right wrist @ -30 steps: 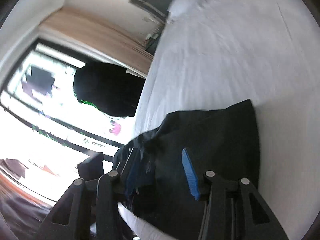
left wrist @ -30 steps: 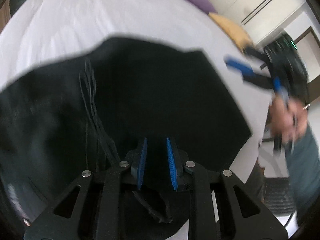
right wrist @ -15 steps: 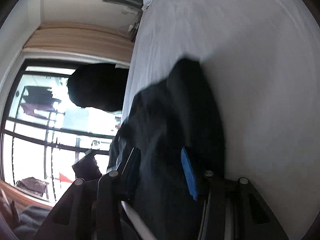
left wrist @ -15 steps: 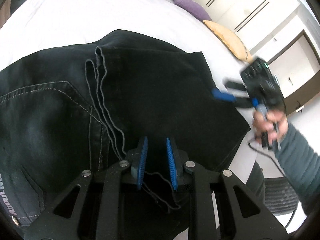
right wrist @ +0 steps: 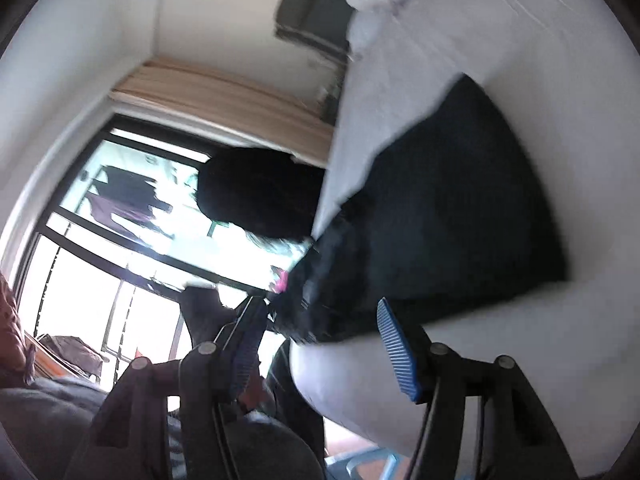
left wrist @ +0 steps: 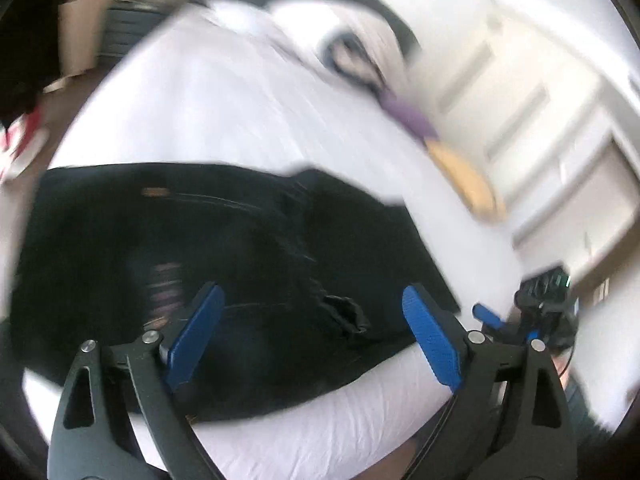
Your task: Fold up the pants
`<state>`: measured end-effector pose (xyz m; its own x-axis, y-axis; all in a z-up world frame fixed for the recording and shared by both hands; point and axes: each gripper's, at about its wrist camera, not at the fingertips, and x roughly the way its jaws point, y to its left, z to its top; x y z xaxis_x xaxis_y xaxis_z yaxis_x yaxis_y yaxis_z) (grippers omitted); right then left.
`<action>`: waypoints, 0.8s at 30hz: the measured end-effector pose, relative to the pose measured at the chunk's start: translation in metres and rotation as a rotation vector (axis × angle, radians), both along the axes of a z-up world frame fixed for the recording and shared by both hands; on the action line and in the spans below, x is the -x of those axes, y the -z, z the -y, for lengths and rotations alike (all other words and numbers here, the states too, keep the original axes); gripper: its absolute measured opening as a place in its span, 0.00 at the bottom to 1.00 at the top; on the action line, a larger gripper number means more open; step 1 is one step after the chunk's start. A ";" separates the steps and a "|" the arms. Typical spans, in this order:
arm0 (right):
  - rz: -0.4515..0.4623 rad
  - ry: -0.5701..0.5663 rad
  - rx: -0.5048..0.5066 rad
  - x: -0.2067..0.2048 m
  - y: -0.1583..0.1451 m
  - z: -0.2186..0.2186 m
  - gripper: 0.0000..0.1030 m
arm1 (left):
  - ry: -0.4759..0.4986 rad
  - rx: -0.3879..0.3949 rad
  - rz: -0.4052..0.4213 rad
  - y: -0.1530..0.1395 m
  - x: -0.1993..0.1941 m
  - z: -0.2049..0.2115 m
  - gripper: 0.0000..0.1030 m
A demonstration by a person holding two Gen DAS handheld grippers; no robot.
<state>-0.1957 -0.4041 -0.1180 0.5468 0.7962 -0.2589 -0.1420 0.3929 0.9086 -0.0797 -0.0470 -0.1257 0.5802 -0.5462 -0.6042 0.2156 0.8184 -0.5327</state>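
The black pants [left wrist: 224, 264] lie folded in a compact stack on the white bed [left wrist: 224, 112], near its front edge. My left gripper [left wrist: 314, 336] is open and empty, raised above the stack's near edge. In the right wrist view the pants [right wrist: 452, 216] lie on the bed [right wrist: 560, 80]. My right gripper [right wrist: 320, 344] is open and empty, just off the bed's edge. It also shows in the left wrist view [left wrist: 516, 320], at the right beyond the pants. Both views are motion-blurred.
Pillows and bedding [left wrist: 344, 36] lie at the head of the bed, with a purple cushion [left wrist: 408, 116] and a yellow one [left wrist: 464, 184] along its right side. White wardrobe doors [left wrist: 540, 92] stand beyond. A large window [right wrist: 120, 248] and a dark chair back [right wrist: 256, 192] are beside the bed.
My left gripper has let go of the pants, opened wide and pulled back and up. My right gripper has drawn back off the pants to the bed's edge, still open.
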 end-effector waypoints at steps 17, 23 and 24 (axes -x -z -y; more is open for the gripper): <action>-0.048 -0.016 -0.075 -0.074 -0.001 -0.072 0.60 | -0.502 0.336 -0.329 0.083 0.036 -0.146 0.89; -0.073 -0.013 -0.086 -0.066 0.007 -0.066 0.60 | -0.563 0.504 -0.317 0.105 0.023 -0.157 0.84; -0.074 -0.013 -0.087 -0.067 0.008 -0.066 0.60 | -0.560 0.537 -0.319 0.108 0.019 -0.156 0.81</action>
<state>-0.1285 -0.3386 -0.1264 0.5180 0.8245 -0.2276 -0.0784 0.3108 0.9472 -0.0988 0.1087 -0.2338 0.6965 -0.4883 -0.5257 -0.3745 0.3776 -0.8469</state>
